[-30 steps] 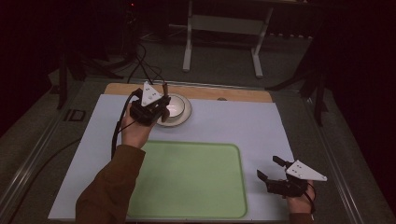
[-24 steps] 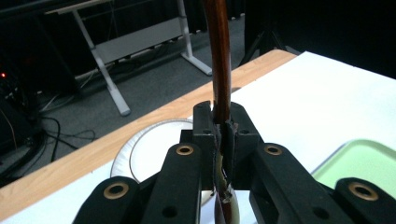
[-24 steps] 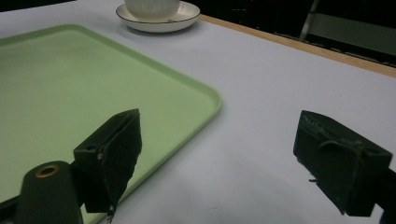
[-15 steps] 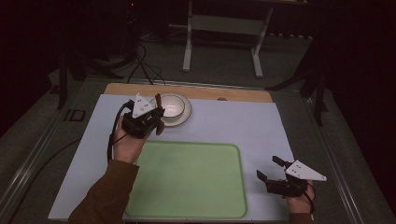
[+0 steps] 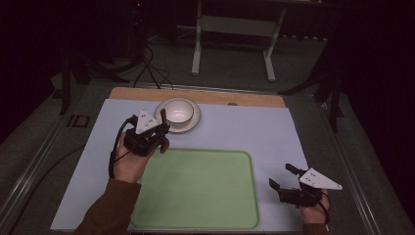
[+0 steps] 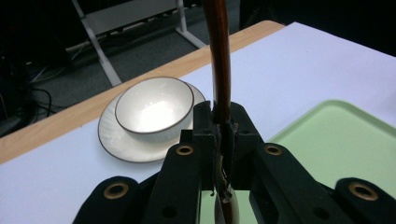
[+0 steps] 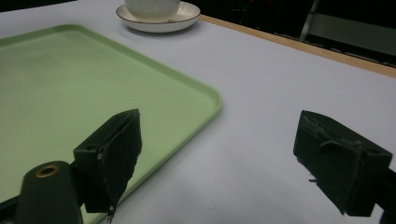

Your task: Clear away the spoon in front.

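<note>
Left hand-held gripper (image 5: 161, 131) clamps a brown spoon (image 6: 219, 60) upright, handle up; right one (image 5: 284, 177) gapes.

left gripper (image 5: 157, 131): black, grey three-cornered plate on top, brass-ringed screw holes, black cable | right gripper (image 5: 285, 178): black, same grey plate | left sleeve (image 5: 110, 210): brown

The brown handle (image 6: 219, 56) clamped in the left gripper (image 6: 220, 135) runs off the top edge of the left gripper view, and its lower end is hidden behind the jaws, so what utensil it is cannot be told; the bowl (image 7: 152, 7) is cut by the right gripper view's top edge; the green tray (image 7: 56, 74) runs past its left edge.
</note>
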